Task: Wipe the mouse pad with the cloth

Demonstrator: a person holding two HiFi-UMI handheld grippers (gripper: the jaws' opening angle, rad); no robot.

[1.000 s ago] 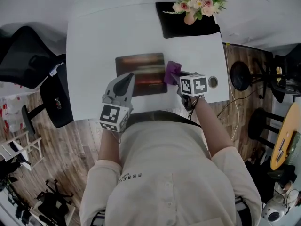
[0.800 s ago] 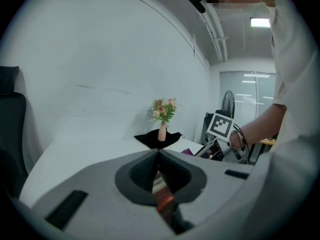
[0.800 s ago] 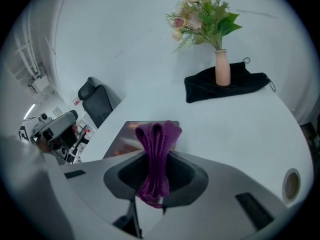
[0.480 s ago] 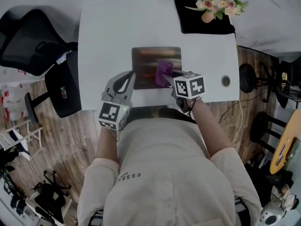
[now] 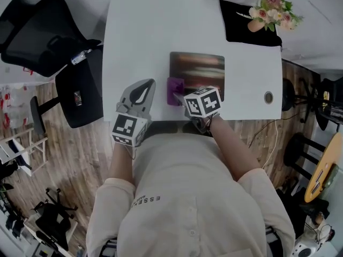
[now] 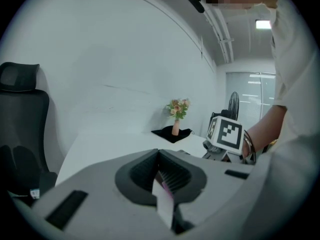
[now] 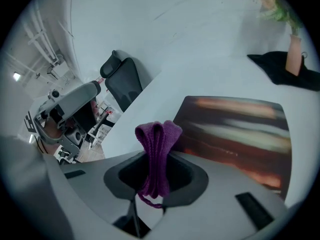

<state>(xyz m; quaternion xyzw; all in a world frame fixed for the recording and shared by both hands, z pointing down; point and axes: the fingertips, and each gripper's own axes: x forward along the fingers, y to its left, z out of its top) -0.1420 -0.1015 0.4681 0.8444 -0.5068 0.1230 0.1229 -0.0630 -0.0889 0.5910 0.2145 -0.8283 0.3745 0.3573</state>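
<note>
While the right tool (image 7: 156, 176) pinches the bunched purple cloth (image 7: 159, 139) at the near-left corner of the mouse pad (image 5: 198, 71), the left tool (image 5: 140, 91) sits pressed together, empty. Cloth looks soft, light; pinch its folded bunch.
</note>
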